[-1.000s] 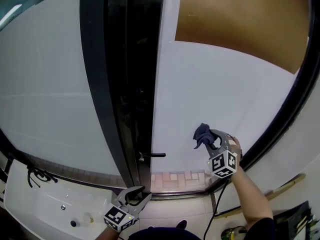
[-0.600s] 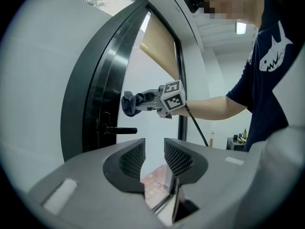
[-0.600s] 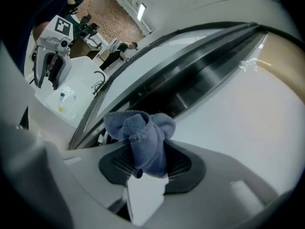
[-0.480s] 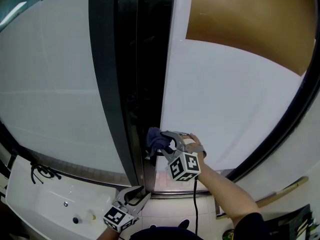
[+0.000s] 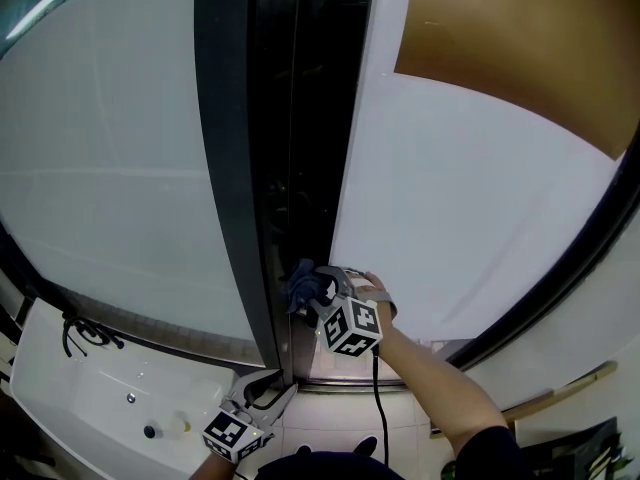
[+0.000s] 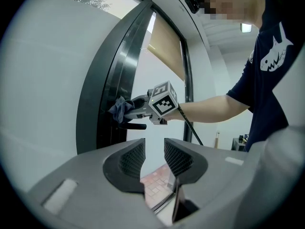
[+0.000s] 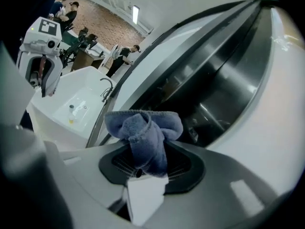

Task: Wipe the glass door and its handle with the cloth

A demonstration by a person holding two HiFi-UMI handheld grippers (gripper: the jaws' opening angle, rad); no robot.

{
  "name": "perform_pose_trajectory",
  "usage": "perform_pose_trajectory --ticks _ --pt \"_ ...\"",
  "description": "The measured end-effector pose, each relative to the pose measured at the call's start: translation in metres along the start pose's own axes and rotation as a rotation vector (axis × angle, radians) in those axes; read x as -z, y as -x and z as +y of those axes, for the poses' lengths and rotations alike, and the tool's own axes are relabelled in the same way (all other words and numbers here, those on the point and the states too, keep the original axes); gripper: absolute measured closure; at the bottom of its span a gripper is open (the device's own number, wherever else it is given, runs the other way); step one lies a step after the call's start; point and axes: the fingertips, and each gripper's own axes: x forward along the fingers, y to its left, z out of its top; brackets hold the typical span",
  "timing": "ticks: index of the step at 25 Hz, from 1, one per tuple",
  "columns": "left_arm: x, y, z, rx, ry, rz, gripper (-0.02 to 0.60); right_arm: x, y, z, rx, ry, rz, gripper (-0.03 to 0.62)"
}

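Two in play — right hand-held gripper (image 5: 322, 286) clamps cloth (image 7: 145, 137) by handle (image 6: 133, 126), left hand-held gripper (image 6: 154, 157) empty, part-open.

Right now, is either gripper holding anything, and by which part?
The right gripper pinches the blue cloth by a bunched fold; the left gripper holds nothing.

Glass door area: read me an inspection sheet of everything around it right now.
Surface: frosted glass door, dark frame.
Job's things: blue cloth just above the handle.
Clutter: small bottle, apparently, on the sink.
Grippers: right hand-held gripper shut on the cloth; left hand-held gripper open, empty.
Cables: black cable hanging from the right one.
Surroundings: white sink lower left; people far behind.
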Motion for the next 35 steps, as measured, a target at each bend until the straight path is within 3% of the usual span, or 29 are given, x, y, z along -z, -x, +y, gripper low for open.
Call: perform_pose_trajectory --ticks 4,7,18,27,30,35 --pt "-0.003 -0.005 0.001 0.008 -0.004 -0.006 0.463 0.016 0.003 0.002 0.022 0.141 0.069 0.448" --pt "-0.001 -0.009 0.0 0.022 -0.006 -0.003 0.463 0.039 0.011 -0.004 0.042 0.163 0.114 0.448" --pt "-0.011 -0.026 -0.006 0.07 -0.013 -0.019 0.463 0.134 0.073 -0.038 0.116 0.129 0.267 0.448" --pt "-0.005 -0.027 -0.005 0.083 -0.016 -0.017 0.462 0.204 0.131 -0.066 0.208 0.024 0.405 0.448" --pt "-0.008 -0.026 -0.005 0.087 -0.013 -0.02 0.463 0.191 0.141 -0.069 0.219 -0.067 0.349 0.448" --pt "-0.012 -0.027 -0.008 0.091 -0.013 -0.022 0.463 0.11 0.125 -0.058 0.126 -0.3 0.108 0.448"
